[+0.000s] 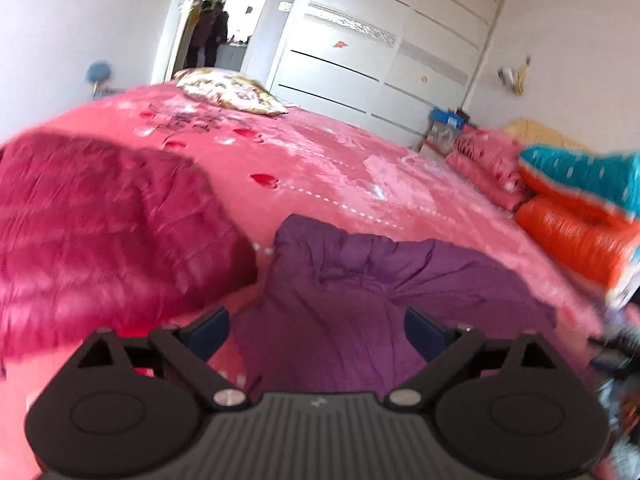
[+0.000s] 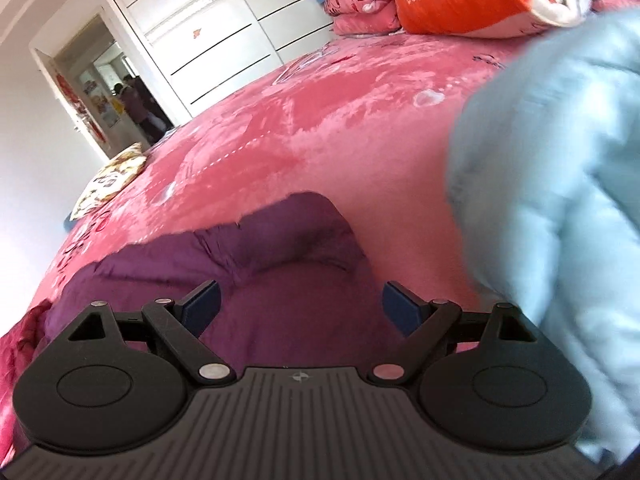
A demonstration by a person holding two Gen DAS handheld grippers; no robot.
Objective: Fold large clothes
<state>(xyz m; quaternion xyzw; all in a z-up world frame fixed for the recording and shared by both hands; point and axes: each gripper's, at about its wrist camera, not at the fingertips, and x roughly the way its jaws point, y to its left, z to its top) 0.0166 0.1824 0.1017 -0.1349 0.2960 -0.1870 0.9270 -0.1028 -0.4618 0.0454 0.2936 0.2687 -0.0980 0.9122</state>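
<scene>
A purple padded garment lies crumpled on the pink bed cover; it also shows in the right wrist view. My left gripper is open and empty, just above the garment's near part. My right gripper is open and empty over the same garment. A dark red quilted jacket lies to the left of the purple one. A light blue padded jacket lies on the right in the right wrist view.
Folded orange and teal bedding and pink pillows are stacked at the bed's right end. A patterned pillow lies at the far edge. A white wardrobe and an open doorway stand behind the bed.
</scene>
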